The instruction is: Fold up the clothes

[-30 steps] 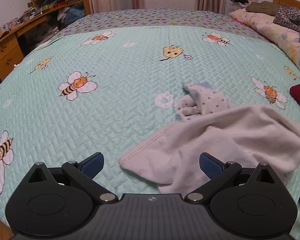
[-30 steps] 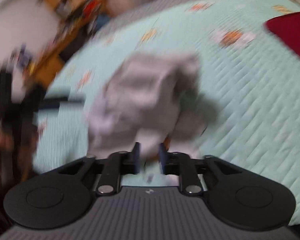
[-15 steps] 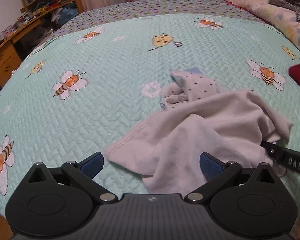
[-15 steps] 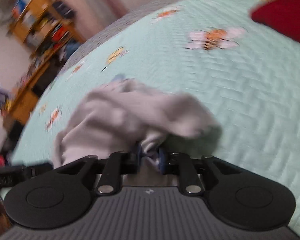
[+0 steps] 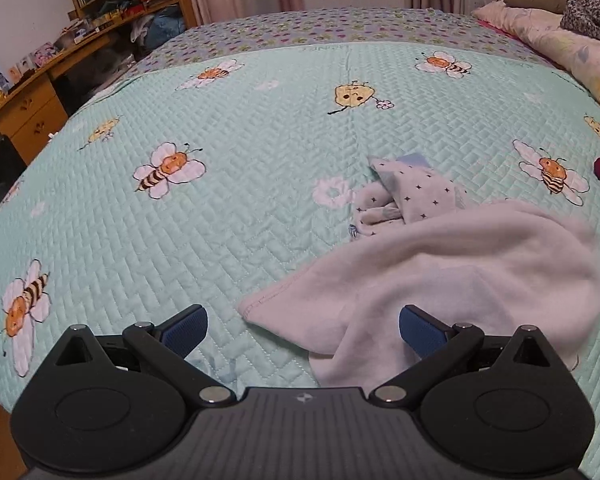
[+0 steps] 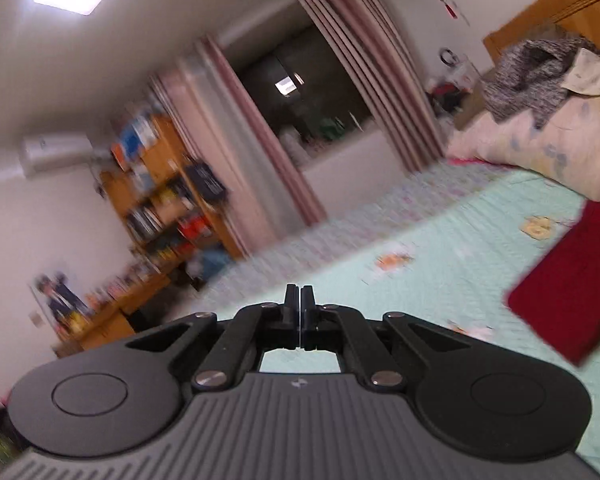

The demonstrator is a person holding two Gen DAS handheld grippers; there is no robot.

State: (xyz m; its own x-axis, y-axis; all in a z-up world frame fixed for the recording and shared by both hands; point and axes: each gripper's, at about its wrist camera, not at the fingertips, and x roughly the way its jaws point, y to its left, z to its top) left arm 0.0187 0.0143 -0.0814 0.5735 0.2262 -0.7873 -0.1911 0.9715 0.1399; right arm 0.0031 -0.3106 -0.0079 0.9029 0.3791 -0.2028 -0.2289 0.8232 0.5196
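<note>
A mint quilted bedspread (image 5: 260, 200) printed with bees fills the left wrist view, and low and right of centre on it the pale pink garment (image 5: 440, 280) lies crumpled, partly over a small star-dotted cloth (image 5: 416, 194), so by my reading nothing is folded yet and all the smoothing and folding is left. The left gripper (image 5: 302, 326) stands wide apart just above the garment's near edge, holding nothing, while the right gripper (image 6: 301, 300), at lower centre of its blurred view, is closed with nothing between its jaws. No brand or writing can be read.
</note>
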